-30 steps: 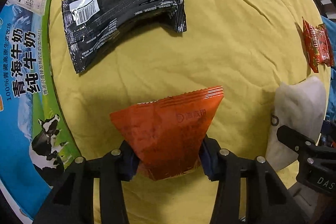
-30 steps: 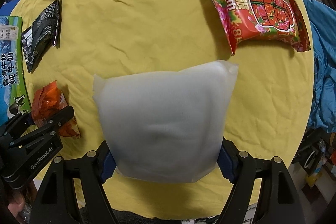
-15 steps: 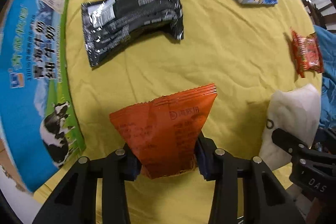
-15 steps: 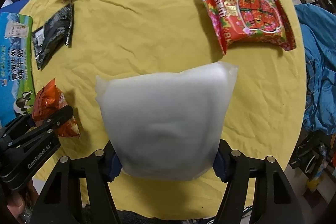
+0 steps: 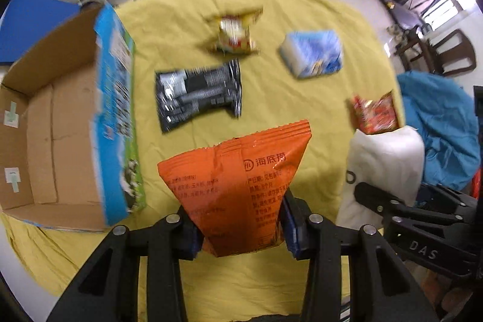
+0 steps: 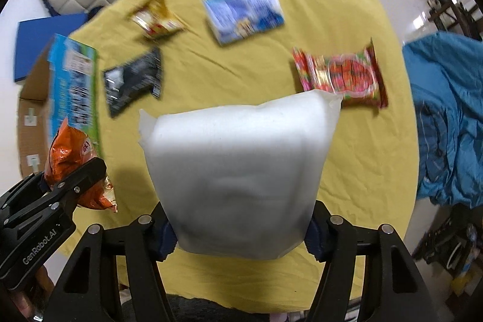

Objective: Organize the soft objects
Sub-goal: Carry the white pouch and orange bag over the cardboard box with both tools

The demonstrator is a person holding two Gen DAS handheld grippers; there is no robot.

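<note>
My left gripper (image 5: 240,227) is shut on an orange snack packet (image 5: 238,180) and holds it high above the yellow table; it also shows in the right wrist view (image 6: 72,171). My right gripper (image 6: 240,234) is shut on a white soft pouch (image 6: 238,168), also lifted, which shows at the right of the left wrist view (image 5: 383,162). On the cloth lie a black packet (image 5: 197,92), a yellow-red snack bag (image 5: 235,33), a blue-white pack (image 5: 312,53) and a red noodle packet (image 6: 339,76).
An open cardboard box (image 5: 54,138) with blue-green milk print stands at the table's left edge, its brown inside showing. The yellow cloth (image 5: 302,98) covers the round table. A blue garment (image 6: 446,122) hangs at the right. Chairs stand behind the table.
Both grippers have risen well above the table with their packets still held. The view has widened to show the box's open inside and the room.
</note>
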